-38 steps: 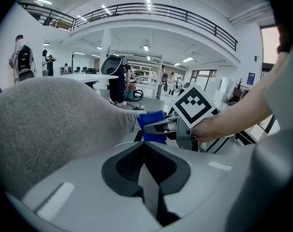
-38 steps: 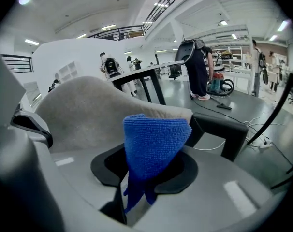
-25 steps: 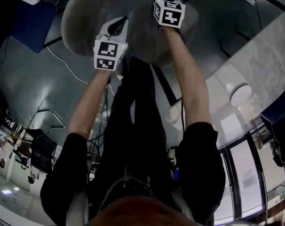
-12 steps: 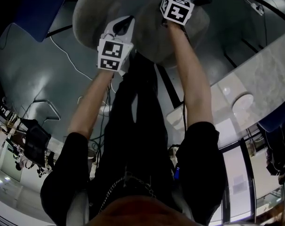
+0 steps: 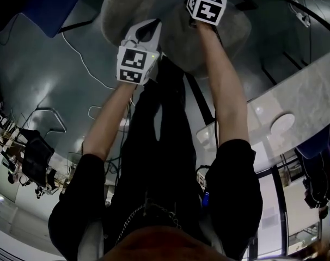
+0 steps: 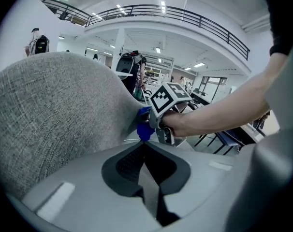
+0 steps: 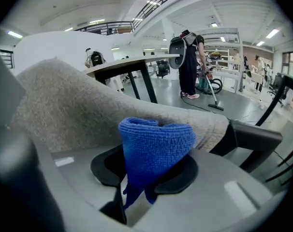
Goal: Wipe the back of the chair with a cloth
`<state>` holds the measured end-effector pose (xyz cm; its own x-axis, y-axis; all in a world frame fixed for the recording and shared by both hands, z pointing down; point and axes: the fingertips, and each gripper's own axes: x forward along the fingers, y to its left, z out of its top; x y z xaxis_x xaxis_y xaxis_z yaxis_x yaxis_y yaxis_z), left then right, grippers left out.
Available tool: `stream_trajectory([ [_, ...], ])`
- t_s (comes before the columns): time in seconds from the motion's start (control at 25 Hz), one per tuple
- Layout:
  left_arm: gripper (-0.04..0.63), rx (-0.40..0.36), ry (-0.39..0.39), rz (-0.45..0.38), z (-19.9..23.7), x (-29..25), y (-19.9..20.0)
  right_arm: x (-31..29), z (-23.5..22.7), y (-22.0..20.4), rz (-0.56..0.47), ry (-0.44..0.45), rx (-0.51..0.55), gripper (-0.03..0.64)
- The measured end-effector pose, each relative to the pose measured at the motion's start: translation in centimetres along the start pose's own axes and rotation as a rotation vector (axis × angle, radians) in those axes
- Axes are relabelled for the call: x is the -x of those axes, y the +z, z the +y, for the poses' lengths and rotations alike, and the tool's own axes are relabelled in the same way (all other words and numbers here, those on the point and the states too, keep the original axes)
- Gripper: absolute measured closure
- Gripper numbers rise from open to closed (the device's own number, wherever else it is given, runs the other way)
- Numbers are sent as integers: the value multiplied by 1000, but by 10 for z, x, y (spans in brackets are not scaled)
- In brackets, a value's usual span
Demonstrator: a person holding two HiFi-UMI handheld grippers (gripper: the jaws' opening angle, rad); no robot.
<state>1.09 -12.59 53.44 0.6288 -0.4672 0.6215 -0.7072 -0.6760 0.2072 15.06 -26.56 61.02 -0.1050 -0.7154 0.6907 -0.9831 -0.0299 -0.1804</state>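
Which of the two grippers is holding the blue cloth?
The right gripper, jaws shut on the folded blue cloth; the left gripper has its jaws together with nothing between them.

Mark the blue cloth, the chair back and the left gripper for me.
blue cloth [image 7: 156,141]: right gripper view, middle of the fold.
chair back [image 6: 54,110]: left gripper view, grey fabric face.
left gripper [image 6: 144,150]: left gripper view, where its tips meet.

glossy grey floor [image 5: 40,64], mezzanine railing [image 6: 185,14], ceiling strip lights [image 7: 95,21], black-legged table [image 7: 127,62]
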Motion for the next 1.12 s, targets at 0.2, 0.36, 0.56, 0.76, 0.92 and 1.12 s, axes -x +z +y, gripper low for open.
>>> stream_trajectory([
  [0.2, 584, 0, 1, -7, -6, 13, -2, -2, 21, -2, 10, 31, 37, 480],
  [0.36, 584, -1, 9, -10, -9, 23, -5, -3, 33, -4, 17, 50, 61, 482],
  [0.56, 584, 21, 22, -13, -11, 39, -12, -1, 57, -9, 24, 95, 110, 482],
  [0.76, 584, 33, 37, -15, -12, 59, -21, 10, 86, -13, 21, 138, 169, 482],
  [0.92, 584, 38, 53, -11, -10, 72, -30, 18, 109, -19, 15, 188, 213, 482],
  [1.12, 584, 42, 75, -6, -6, 90, -43, 27, 137, -29, 12, 257, 241, 483],
])
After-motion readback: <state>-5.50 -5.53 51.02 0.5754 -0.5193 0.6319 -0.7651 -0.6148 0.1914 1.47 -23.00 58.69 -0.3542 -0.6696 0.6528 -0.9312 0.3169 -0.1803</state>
